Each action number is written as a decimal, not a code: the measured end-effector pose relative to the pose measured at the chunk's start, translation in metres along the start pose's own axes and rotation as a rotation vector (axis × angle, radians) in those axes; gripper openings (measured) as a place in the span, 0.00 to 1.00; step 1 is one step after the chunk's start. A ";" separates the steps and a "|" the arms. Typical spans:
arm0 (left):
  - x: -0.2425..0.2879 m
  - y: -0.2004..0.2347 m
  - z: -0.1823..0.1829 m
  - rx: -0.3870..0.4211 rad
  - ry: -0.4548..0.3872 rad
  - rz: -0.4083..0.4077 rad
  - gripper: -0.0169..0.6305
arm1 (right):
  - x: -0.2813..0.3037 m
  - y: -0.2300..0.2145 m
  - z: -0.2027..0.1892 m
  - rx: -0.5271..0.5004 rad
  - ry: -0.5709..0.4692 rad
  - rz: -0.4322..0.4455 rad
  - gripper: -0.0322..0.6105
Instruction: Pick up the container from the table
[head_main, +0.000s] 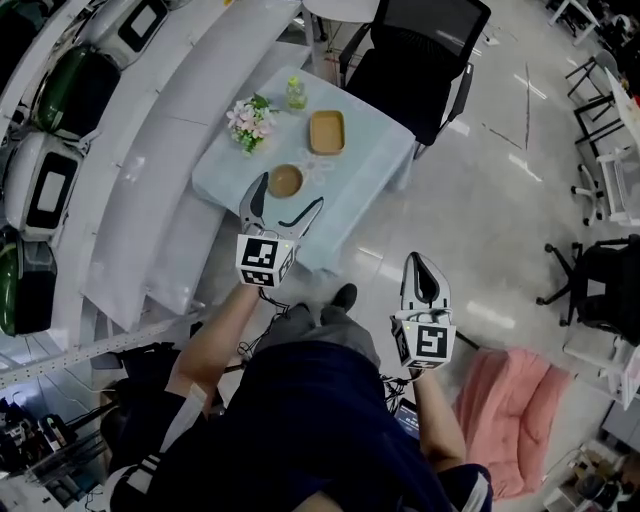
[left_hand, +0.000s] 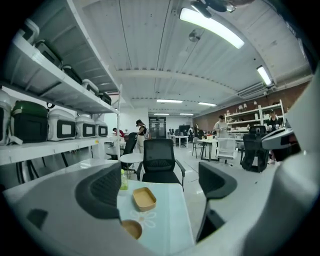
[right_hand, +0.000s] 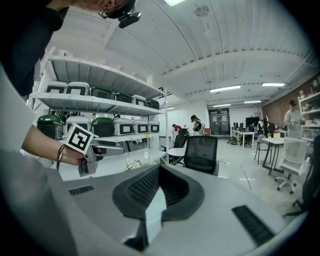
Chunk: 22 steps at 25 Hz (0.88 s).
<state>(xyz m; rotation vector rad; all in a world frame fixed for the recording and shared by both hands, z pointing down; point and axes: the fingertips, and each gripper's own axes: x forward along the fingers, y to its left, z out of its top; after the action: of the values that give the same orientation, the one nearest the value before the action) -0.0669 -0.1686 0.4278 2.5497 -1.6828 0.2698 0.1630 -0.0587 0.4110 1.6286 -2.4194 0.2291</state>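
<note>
Shallow tan container (head_main: 327, 131), perhaps wooden

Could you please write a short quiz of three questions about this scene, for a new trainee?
1. True or false: the right claw is shut.
2. Which thing lies nearest the left claw? A round bowl; B rectangular container; C green bottle.
3. How many things rest on the table?
Key: 1 true; 2 A; 3 four (flowers, green bottle, rectangular container, round bowl).
</note>
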 end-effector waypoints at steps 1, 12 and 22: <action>0.012 0.004 -0.008 -0.015 0.015 0.004 0.78 | 0.007 -0.004 0.000 0.001 0.004 0.001 0.05; 0.119 0.045 -0.077 -0.055 0.145 -0.016 0.78 | 0.057 -0.028 0.002 0.010 0.034 -0.056 0.05; 0.190 0.072 -0.143 -0.082 0.289 -0.061 0.75 | 0.096 -0.029 -0.016 0.020 0.092 -0.061 0.05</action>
<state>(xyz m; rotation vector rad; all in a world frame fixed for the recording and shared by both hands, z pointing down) -0.0749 -0.3466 0.6009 2.3628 -1.4776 0.5250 0.1565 -0.1510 0.4517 1.6599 -2.3030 0.3119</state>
